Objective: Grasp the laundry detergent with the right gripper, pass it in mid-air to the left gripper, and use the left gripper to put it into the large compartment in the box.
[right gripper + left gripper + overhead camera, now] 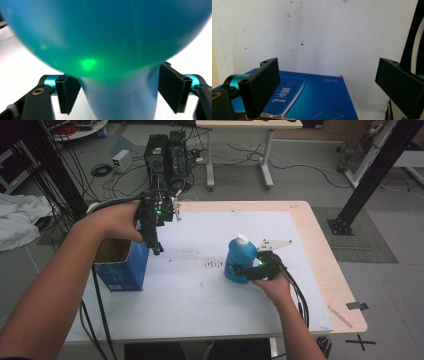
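A blue bottle (239, 257) with a white cap (242, 239) stands upright on the white mat (190, 295), right of the middle. My right gripper (240, 270) comes at it from the right, low on its body. In the right gripper view the bottle (112, 37) looms close, and its narrower part sits between the two pads of the right gripper (118, 93), which touch it on both sides. My left gripper (156, 249) hangs over the right edge of an open blue carton (122, 272) at the table's left. Its jaws stand wide apart above the carton (312, 100), holding nothing; left gripper (327, 85).
The mat leaves a bare wooden strip (325, 265) along the table's right side, where a thin wooden stick (340, 316) lies near the front corner. Dark smudges (212, 265) mark the mat's middle. Computer towers (165, 152) and cables sit on the floor beyond the table.
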`<act>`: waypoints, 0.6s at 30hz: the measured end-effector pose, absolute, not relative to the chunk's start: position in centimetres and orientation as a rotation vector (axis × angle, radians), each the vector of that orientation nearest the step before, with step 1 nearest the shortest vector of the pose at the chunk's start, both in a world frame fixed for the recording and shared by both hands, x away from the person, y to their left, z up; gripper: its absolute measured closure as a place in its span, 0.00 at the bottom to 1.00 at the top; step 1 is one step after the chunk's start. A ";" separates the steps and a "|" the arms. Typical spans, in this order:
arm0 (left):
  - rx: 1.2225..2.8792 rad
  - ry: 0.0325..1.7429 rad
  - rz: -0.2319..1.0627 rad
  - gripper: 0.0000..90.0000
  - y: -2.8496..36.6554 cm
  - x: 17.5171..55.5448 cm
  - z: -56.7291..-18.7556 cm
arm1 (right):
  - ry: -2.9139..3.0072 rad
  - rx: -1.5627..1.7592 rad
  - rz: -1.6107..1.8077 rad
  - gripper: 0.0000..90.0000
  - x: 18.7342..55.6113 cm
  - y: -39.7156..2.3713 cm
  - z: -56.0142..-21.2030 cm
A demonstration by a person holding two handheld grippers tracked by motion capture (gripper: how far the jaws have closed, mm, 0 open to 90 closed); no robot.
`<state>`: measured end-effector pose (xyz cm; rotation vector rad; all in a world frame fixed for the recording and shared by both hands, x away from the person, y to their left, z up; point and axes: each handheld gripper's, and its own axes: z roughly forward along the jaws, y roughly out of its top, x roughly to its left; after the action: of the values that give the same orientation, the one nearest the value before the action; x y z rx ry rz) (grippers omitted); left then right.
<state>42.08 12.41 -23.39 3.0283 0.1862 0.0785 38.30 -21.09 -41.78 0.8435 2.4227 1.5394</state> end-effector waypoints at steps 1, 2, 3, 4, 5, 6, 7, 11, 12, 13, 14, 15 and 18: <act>3.029 0.186 0.077 0.06 12.4 42.1 -23.4 | 2.424 0.845 1.539 0.28 38.3 -21.1 -41.8; 3.030 0.183 0.078 0.06 12.4 42.1 -23.4 | 2.423 0.845 1.536 0.28 38.3 -21.1 -41.8; 3.031 0.181 0.079 0.06 12.4 42.1 -23.4 | 2.424 0.846 1.533 0.28 38.3 -21.0 -41.8; 3.033 0.180 0.079 0.06 12.4 42.1 -23.4 | 2.426 0.847 1.531 0.28 38.3 -21.0 -41.8; 3.034 0.177 0.078 0.06 12.3 42.1 -23.4 | 2.430 0.847 1.530 0.28 38.3 -21.1 -41.9; 3.032 0.180 0.077 0.06 12.3 42.1 -23.4 | 2.431 0.847 1.531 0.29 38.4 -21.1 -41.9; 3.031 0.179 0.080 0.06 12.3 42.2 -23.4 | 2.431 0.849 1.531 0.29 38.3 -21.1 -41.9; 3.037 0.176 0.075 0.06 12.1 42.2 -23.5 | 2.427 0.840 1.535 0.31 38.3 -21.1 -41.8; 3.040 0.176 0.074 0.06 12.1 42.2 -23.5 | 2.430 0.839 1.537 0.31 38.3 -21.1 -41.8; 3.042 0.174 0.076 0.06 12.0 42.2 -23.6 | 2.431 0.843 1.539 0.32 38.4 -21.1 -41.8; 3.042 0.172 0.076 0.06 12.0 42.2 -23.6 | 2.434 0.845 1.537 0.33 38.3 -21.1 -41.9; 3.041 0.172 0.077 0.06 12.0 42.2 -23.6 | 2.435 0.842 1.538 0.35 38.3 -21.1 -41.9; 3.043 0.175 0.075 0.06 12.0 42.2 -23.6 | 2.434 0.830 1.539 0.36 38.3 -21.0 -41.9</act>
<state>42.24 11.98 -23.58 3.0431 0.1750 0.0751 38.34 -20.98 -41.91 0.8305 2.4336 1.5390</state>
